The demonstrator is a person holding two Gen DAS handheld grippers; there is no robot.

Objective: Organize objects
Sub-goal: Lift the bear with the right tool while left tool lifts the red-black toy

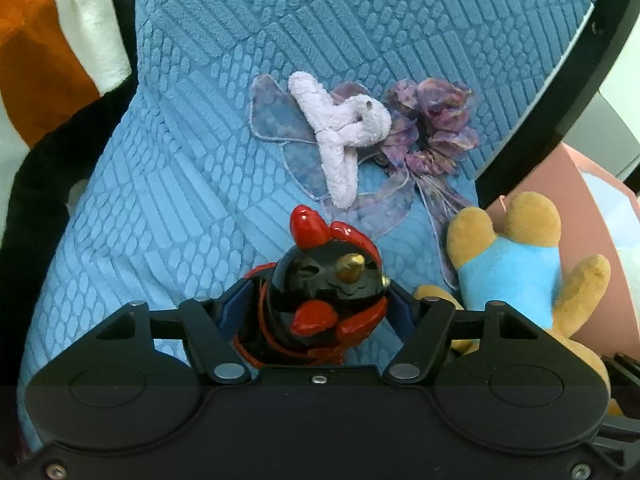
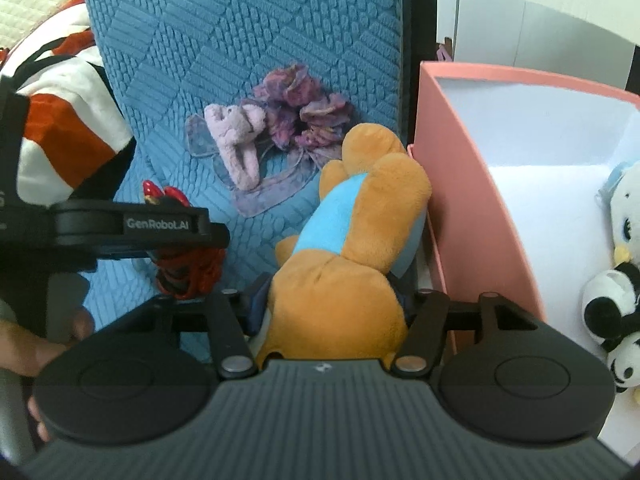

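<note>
Our left gripper (image 1: 320, 304) clamps the rooster (image 1: 332, 280), our right gripper (image 2: 332, 300) clamps the bear (image 2: 352, 240), "GenRobot.AI" on the left gripper, pink box (image 2: 472, 200) beside.

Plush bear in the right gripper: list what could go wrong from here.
1. The right gripper pinches only one end of the plush bear, so it could sag or slip short of the pink box.
2. The left gripper, around the rooster figurine, works close beside it; the two could collide.
</note>
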